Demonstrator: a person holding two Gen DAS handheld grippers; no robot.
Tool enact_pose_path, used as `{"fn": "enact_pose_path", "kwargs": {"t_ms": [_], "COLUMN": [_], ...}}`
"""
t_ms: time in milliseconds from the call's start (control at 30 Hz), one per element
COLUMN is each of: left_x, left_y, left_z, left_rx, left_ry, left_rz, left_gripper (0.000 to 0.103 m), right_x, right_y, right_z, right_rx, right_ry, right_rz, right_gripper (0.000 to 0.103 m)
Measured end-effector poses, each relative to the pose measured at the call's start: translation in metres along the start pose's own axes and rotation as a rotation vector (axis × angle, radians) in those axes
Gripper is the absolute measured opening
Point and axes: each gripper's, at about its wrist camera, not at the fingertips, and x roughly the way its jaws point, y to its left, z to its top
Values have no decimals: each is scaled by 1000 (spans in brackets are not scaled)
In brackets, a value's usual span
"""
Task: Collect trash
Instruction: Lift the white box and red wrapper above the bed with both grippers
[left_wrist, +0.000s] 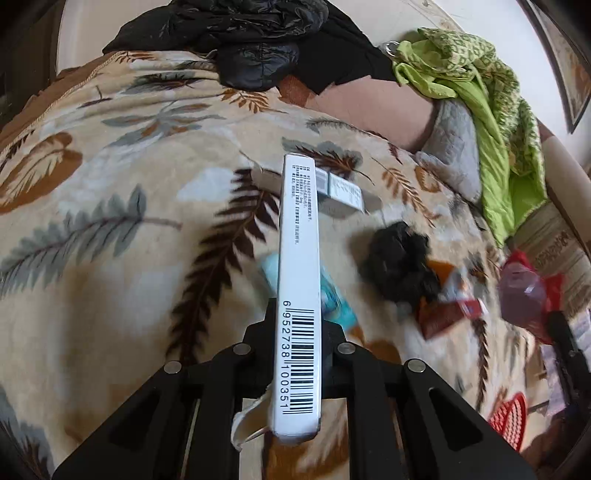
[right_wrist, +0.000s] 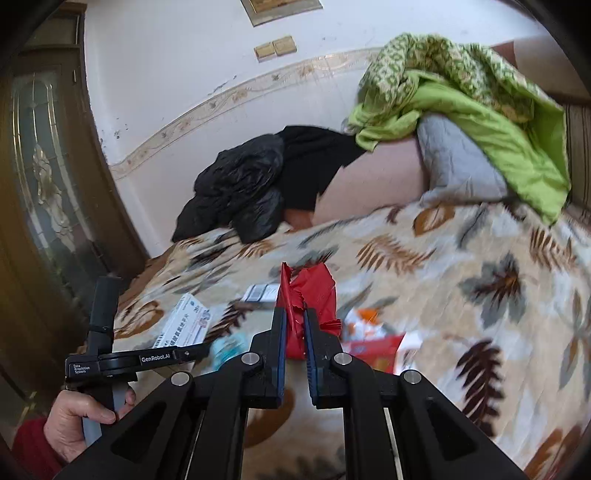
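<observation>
Gripping white box (left_wrist: 298, 295), red wrapper (right_wrist: 312, 306)

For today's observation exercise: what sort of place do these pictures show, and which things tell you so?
Most likely a bedroom at home. A leaf-patterned blanket covers what looks like a bed, clothes such as a green garment are heaped by the wall, and a wooden door stands beside it.

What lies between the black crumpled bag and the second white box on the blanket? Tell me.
Nothing: in the left wrist view, only bare leaf-print blanket separates the black crumpled bag from the second white box.
</observation>
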Motion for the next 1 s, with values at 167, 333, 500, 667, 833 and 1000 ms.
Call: {"fn": "enact_pose_path", "kwargs": {"t_ms": [167, 333, 500, 667, 833, 1000], "left_x": [-19, -31, -57, -76, -75, -70], "left_y": [6, 1, -29, -54, -62, -59], "left_z": [-19, -39, -52, -75, -83, -81], "left_rx": [-4, 6, 107, 219, 277, 272], "left_ry": [-12, -66, -175, -240, -264, -264], "left_rz": [29, 82, 127, 165, 198, 214], "left_gripper": [13, 13, 13, 13, 13, 13], "right_x": [-9, -12, -15, -23, -26, -25], "right_y": [19, 31, 33, 29, 27, 29], "right_z": [-11, -18, -22, -29, -30, -31], "right_rx": [-38, -47, -27, -1, -5, -9], "right_ry": [11, 27, 35, 51, 53, 56], "right_rz": [37, 68, 71, 74, 70, 66], "right_gripper": [10, 10, 10, 10, 10, 10]}}
